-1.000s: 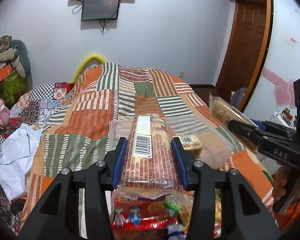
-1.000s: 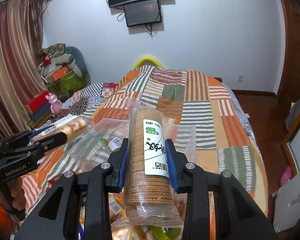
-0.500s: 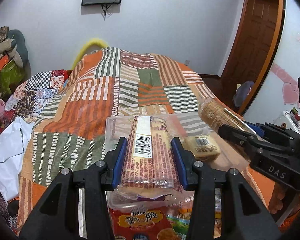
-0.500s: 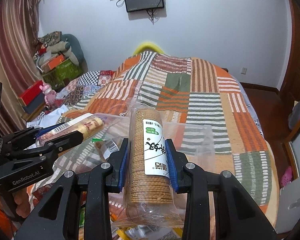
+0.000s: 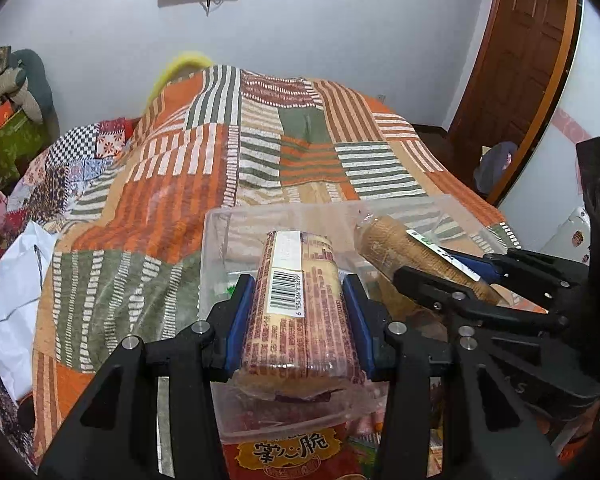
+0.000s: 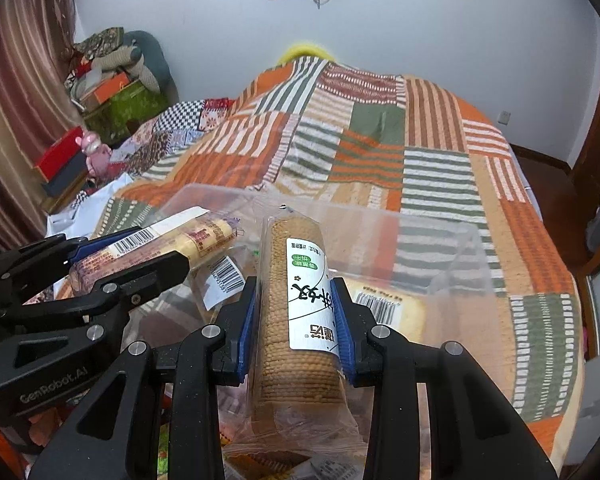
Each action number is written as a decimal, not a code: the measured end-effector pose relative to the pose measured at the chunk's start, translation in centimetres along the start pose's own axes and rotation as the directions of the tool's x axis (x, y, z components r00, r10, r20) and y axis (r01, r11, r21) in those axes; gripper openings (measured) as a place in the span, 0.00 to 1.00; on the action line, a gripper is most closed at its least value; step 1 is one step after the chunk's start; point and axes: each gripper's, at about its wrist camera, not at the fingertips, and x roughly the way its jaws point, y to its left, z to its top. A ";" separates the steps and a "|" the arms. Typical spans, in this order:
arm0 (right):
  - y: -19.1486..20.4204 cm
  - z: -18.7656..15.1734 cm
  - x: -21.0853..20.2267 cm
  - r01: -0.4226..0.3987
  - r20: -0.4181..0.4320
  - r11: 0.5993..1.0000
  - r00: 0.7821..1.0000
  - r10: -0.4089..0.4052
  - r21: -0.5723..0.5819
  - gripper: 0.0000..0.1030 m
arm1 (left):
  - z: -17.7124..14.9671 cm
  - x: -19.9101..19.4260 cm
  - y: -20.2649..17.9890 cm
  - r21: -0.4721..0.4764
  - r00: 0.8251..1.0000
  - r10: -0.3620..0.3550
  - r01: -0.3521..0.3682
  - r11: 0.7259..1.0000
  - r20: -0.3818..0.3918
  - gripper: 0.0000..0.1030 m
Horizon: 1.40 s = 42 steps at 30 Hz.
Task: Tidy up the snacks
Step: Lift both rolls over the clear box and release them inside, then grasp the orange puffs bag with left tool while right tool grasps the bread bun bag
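We are seeing a glossy clear plastic storage bin lying on a matt woven striped patchwork cloth bedspread, and a round biscuit roll in shiny crinkled clear film wearing a smooth white paper label.

Even, soft indoor light fills both wrist views, with no hard shadows on the patchwork striped bedspread. The clear plastic storage bin shows faint milky sheen. Fisheye bending curves the brown wooden door at 2 o'clock; corners vignette to black. Focus is sharp.
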 end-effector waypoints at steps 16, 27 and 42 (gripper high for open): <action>0.5 -0.1 -2.3 0.021 0.023 0.999 1.000 -0.020 -0.039 0.35 | -0.8 -2.0 -0.3 0.002 1.000 -0.011 0.011 1.000 -0.010 0.46; 0.0 -1.5 -6.7 -0.006 0.093 1.000 0.996 0.007 -0.013 0.35 | -1.9 -9.1 -0.8 0.009 0.995 0.007 -0.007 1.000 0.100 0.67; -1.5 -6.0 -10.6 -0.012 0.120 1.000 0.993 0.011 0.005 0.48 | -8.6 -12.5 1.1 0.005 0.996 0.057 -0.058 0.998 0.065 0.88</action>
